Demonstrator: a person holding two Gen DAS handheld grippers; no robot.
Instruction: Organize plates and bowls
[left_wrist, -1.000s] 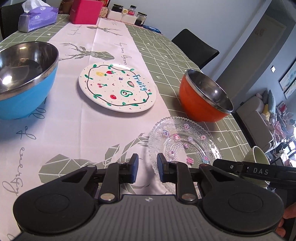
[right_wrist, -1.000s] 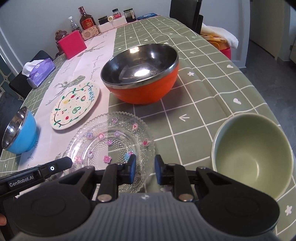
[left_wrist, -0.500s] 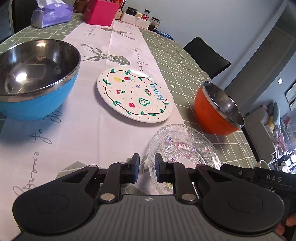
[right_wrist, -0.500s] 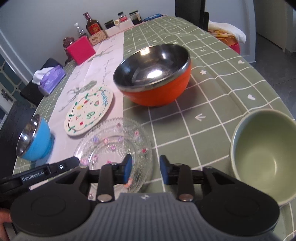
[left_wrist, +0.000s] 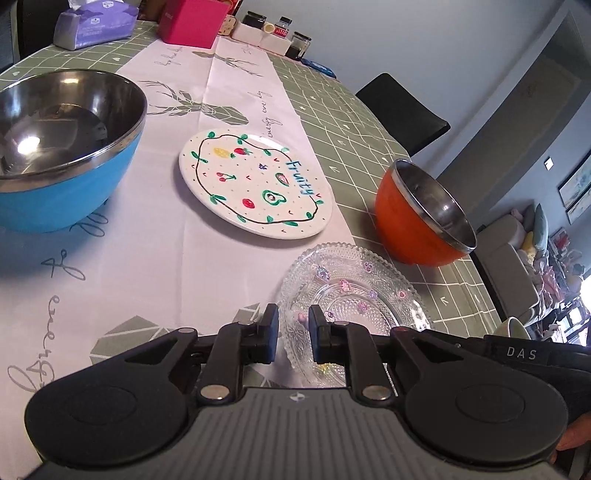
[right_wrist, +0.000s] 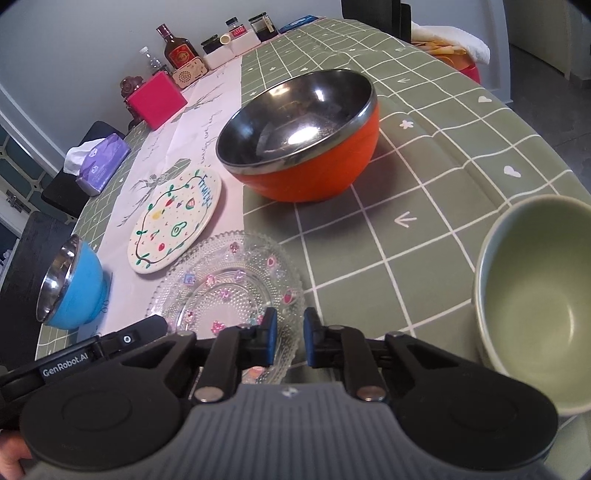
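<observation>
The glass plate (left_wrist: 354, 295) lies flat on the table (right_wrist: 443, 147), half on the pale runner (left_wrist: 147, 258) and half on the green check cloth. It looks rigid, brittle and slick, with a beaded, scalloped rim that should give some bite; judged from that, the rim edge is the only place to take it, pinched top and bottom, gently, since it sits flush with the cloth and would chip if knocked.

The left claw (left_wrist: 292, 334) hovers at the near-left rim of the glass plate, its jaws parted with a narrow gap and nothing held between them; whether a pad touches the rim cannot be told. The right claw (right_wrist: 286, 338) stands at the near-right rim of the same plate, likewise slightly parted and empty.

Just beyond the glass plate on the runner is the painted plate (left_wrist: 255, 184), a stiff ceramic that would make a firm base for stacking. To the right of the glass plate, near but apart, stands the orange bowl (right_wrist: 303, 136), steel-lined and probably light and tough. The green bowl (right_wrist: 535, 288) sits right of the glass plate at the table's near edge, heavier-looking ceramic. The blue bowl (left_wrist: 62, 147) is well to the left. A tissue pack (left_wrist: 96, 24), pink box (left_wrist: 192, 22) and jars (left_wrist: 273, 31) stand far beyond.
</observation>
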